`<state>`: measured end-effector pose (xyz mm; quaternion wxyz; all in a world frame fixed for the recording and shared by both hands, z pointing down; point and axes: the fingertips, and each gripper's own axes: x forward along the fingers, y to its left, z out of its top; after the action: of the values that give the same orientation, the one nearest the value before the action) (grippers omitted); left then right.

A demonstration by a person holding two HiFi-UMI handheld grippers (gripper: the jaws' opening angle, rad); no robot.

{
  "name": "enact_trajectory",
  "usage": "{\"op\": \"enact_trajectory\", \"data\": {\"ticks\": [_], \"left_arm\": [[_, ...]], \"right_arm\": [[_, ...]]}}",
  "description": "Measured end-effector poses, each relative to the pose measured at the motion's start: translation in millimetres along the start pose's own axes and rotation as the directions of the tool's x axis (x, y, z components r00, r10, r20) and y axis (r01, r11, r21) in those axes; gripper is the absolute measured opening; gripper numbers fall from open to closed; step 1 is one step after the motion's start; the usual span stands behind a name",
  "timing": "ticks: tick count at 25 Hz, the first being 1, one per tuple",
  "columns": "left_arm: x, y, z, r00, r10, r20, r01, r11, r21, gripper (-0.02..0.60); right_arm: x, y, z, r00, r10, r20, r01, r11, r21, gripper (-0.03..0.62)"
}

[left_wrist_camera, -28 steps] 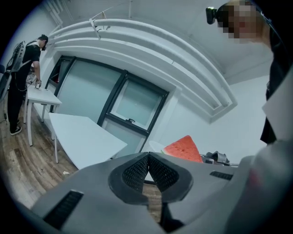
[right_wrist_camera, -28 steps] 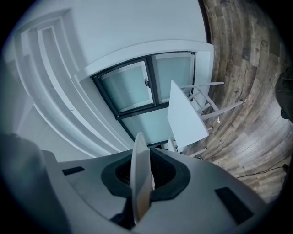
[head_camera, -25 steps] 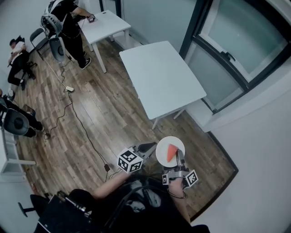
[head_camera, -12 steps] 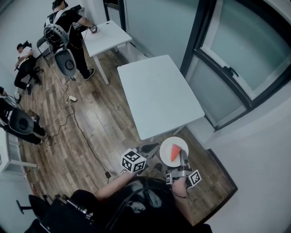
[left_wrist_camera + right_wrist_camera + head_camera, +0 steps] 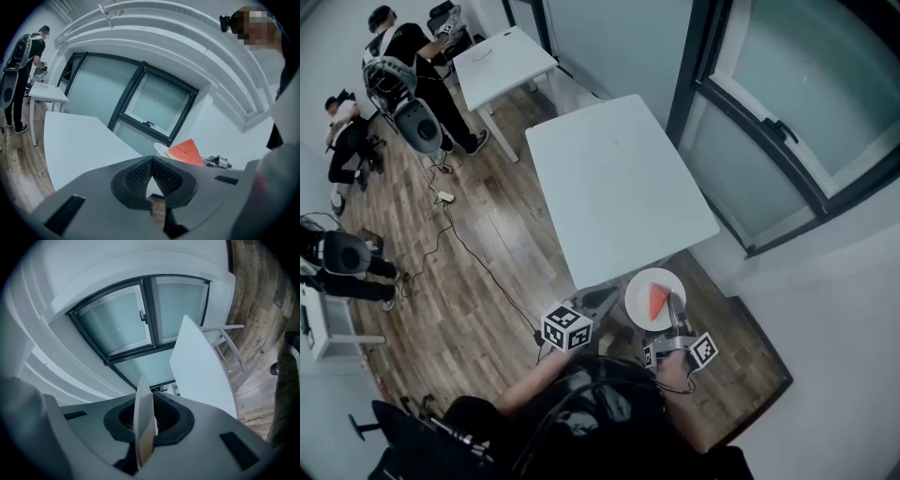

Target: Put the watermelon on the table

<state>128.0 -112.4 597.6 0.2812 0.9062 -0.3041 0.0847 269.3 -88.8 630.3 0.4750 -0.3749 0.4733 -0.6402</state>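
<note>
A red watermelon slice [image 5: 657, 300] lies on a white plate [image 5: 643, 286], held in the air just off the near end of the white table [image 5: 614, 183]. My right gripper [image 5: 674, 310] is shut on the plate's near rim; in the right gripper view the plate [image 5: 143, 420] shows edge-on, clamped between the pads. My left gripper [image 5: 602, 304] hangs beside the plate on its left, shut with nothing in it. In the left gripper view the closed left gripper [image 5: 152, 169] points toward the table [image 5: 79, 145], with the watermelon slice [image 5: 185, 153] at the right.
A second white table [image 5: 500, 61] stands farther back, with a person [image 5: 408, 52] at it. Other people sit at the left edge [image 5: 342, 131]. A cable [image 5: 478, 258] runs over the wood floor. A window wall [image 5: 787, 103] flanks the table's right side.
The near table has come closer, so both grippers and the plate with the slice have moved forward toward its near end. The grip on the plate is unchanged.
</note>
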Motion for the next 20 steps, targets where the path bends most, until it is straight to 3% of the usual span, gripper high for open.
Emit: {"op": "enact_trajectory", "data": {"ticks": [6,12,20], "left_arm": [[46.7,34.3,27.3,0.998,-0.064,-0.028,0.064,0.998,0.008,0.005],[80.4,82.6,47.5,0.99,-0.126,-0.058,0.126,0.992,-0.006,0.005],[122.9,130.4,58.5,0.98,-0.16,-0.114,0.159,0.987,-0.018,0.005]], "right_arm": [[53.2,-2.2,25.4,0.998,-0.025,0.051,0.026,1.0,-0.014,0.032],[116.7,8.5,33.4,0.996,-0.037,0.077,0.045,0.994,-0.102,0.032],[168.2,-17.8,69.2,0.982,-0.041,0.185,0.055,0.996,-0.072,0.032]]}}
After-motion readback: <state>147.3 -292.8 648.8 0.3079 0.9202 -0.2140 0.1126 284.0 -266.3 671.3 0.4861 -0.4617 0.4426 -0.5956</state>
